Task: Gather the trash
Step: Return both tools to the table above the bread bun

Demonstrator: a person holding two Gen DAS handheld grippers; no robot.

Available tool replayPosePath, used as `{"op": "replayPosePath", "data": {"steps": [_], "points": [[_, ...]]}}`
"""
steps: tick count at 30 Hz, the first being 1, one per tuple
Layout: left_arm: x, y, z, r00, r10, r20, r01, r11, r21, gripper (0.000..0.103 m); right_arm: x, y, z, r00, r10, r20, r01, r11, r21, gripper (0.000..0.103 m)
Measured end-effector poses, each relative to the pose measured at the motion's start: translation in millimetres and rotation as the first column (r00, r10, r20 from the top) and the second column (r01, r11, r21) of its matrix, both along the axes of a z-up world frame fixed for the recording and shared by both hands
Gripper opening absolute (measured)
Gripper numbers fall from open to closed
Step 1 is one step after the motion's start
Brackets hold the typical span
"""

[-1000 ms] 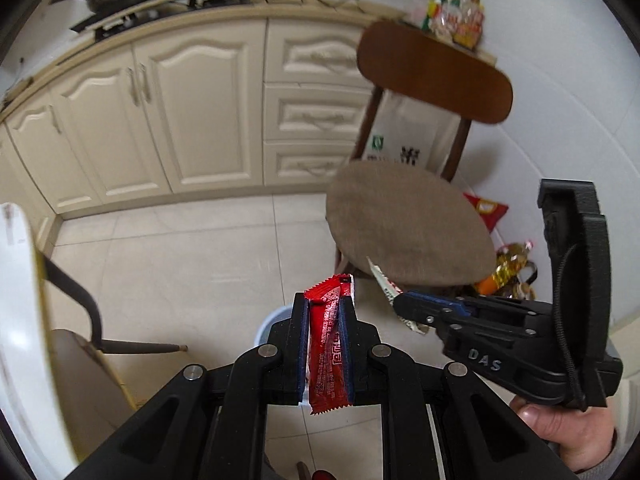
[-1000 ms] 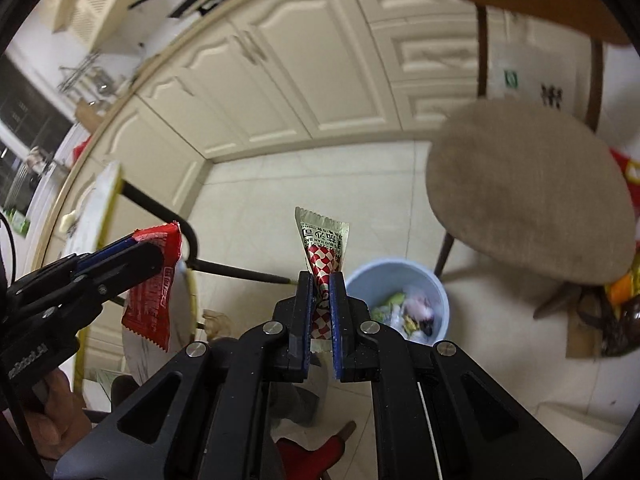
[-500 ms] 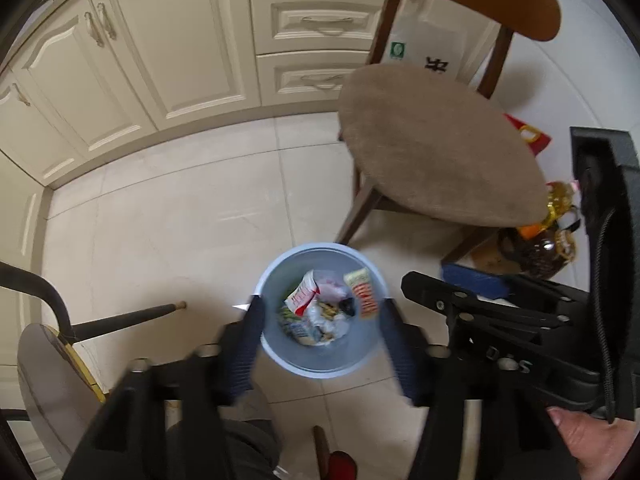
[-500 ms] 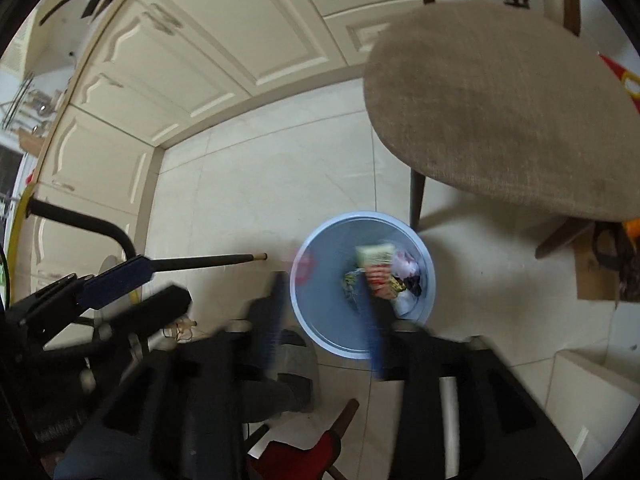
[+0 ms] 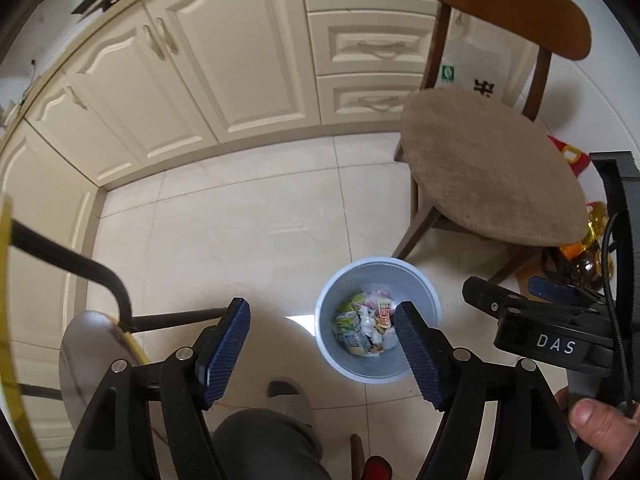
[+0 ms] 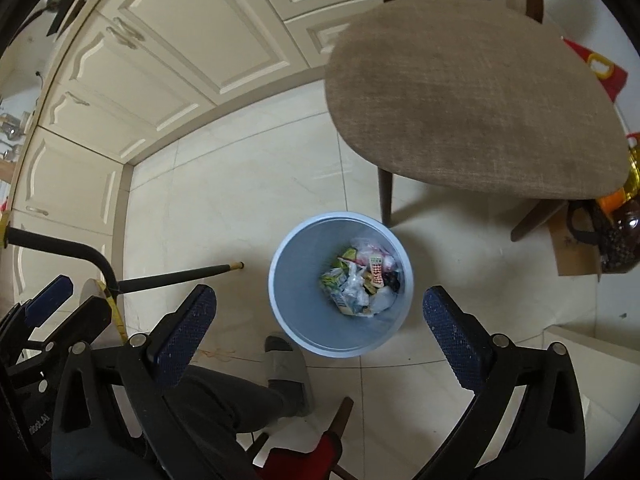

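1. Both tongs stand wide with nothing between their pads, and both have just been opening. In the left wrist view the left tongs [image 5: 322,344] point steeply down, their gap mostly over bare floor just left of the bin [image 5: 378,320]; only the right-hand pad overlaps the bin's rim.

2. Same view: the trash [image 5: 370,330], a heap of wrappers and a small carton with a red-and-white checked sachet on top, lies at the bottom of the bin. The right tongs [image 5: 516,296] show at the bin's right, held by a hand [image 5: 600,430]. A chair [image 5: 492,168] stands just beyond the bin, its front leg close to the rim, and cupboards [image 5: 224,64] run well behind.

3. In the right wrist view the right tongs [image 6: 320,320] also point down, their gap straddling the near half of the bin [image 6: 340,284]. The trash [image 6: 364,284] sits against the bin's far right wall. The left tongs [image 6: 60,300] appear at the bin's left, and a slippered foot [image 6: 288,368] rests against the bin's near rim.

4. What could go wrong, as I judge it: the bin is small and light-looking, so a nudge from that foot could tip or slide it. Lowering either tongs further risks clipping the rim. I cannot tell whether any wrapper landed outside; none shows on the floor around the bin.
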State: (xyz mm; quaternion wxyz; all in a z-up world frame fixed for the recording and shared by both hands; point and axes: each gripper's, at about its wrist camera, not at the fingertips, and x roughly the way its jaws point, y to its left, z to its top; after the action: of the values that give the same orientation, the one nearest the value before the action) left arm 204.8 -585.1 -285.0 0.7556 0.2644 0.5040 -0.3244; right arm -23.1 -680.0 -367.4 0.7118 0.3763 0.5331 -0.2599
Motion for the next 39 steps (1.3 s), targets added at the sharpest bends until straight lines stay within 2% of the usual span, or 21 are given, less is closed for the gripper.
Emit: {"op": "replayPosePath", "data": {"steps": [3,7,10,15,20,23,26,31,35,39], "points": [[-8.6,24.5,20.0,0.999,0.032,0.008,-0.031,0.999,-0.043,0.071,6.7,8.1,17.3,0.999,0.015,0.028,-0.015,1.0,-0.015,0.103],[-18.8,79.2,58.8,0.996,0.077,0.042,-0.072,0.991,-0.116,0.071,14.9,23.2,47.8,0.996,0.032,0.079,-0.027,0.998,-0.06,0.103],[-27.8,121.6,90.5,0.992,0.119,0.053,-0.107,0.977,-0.184,0.074,26.3,44.9,81.1,0.99,0.068,0.124,-0.054,0.993,-0.108,0.103],[-39.8,192.2,140.3,0.979,0.186,0.087,-0.152,0.943,-0.297,0.075,48.1,86.2,130.8,0.972,0.132,0.193,-0.095,0.977,-0.191,0.103],[-60.5,280.9,180.0,0.951,0.282,0.124,-0.216,0.897,-0.387,0.08,79.2,143.8,188.9,0.933,0.252,0.259,-0.173,0.941,-0.291,0.103],[-79.6,337.3,198.6,0.925,0.353,0.139,-0.264,0.862,-0.433,0.083,99.4,181.1,219.7,0.9,0.33,0.285,-0.226,0.912,-0.342,0.103],[-98.5,388.1,214.5,0.887,0.423,0.185,-0.304,0.837,-0.456,0.084,118.6,222.0,247.4,0.859,0.409,0.307,-0.279,0.878,-0.389,0.103],[-125.6,460.2,222.3,0.8,0.545,0.25,-0.387,0.789,-0.477,0.09,149.0,299.1,284.8,0.776,0.548,0.313,-0.376,0.8,-0.468,0.103],[-139.9,505.7,220.3,0.754,0.609,0.246,-0.444,0.749,-0.492,0.091,168.0,349.9,300.8,0.707,0.628,0.325,-0.44,0.75,-0.493,0.103],[-147.4,551.0,220.0,0.699,0.681,0.218,-0.52,0.694,-0.498,0.094,190.9,397.4,304.6,0.639,0.699,0.321,-0.509,0.697,-0.505,0.103]]}}
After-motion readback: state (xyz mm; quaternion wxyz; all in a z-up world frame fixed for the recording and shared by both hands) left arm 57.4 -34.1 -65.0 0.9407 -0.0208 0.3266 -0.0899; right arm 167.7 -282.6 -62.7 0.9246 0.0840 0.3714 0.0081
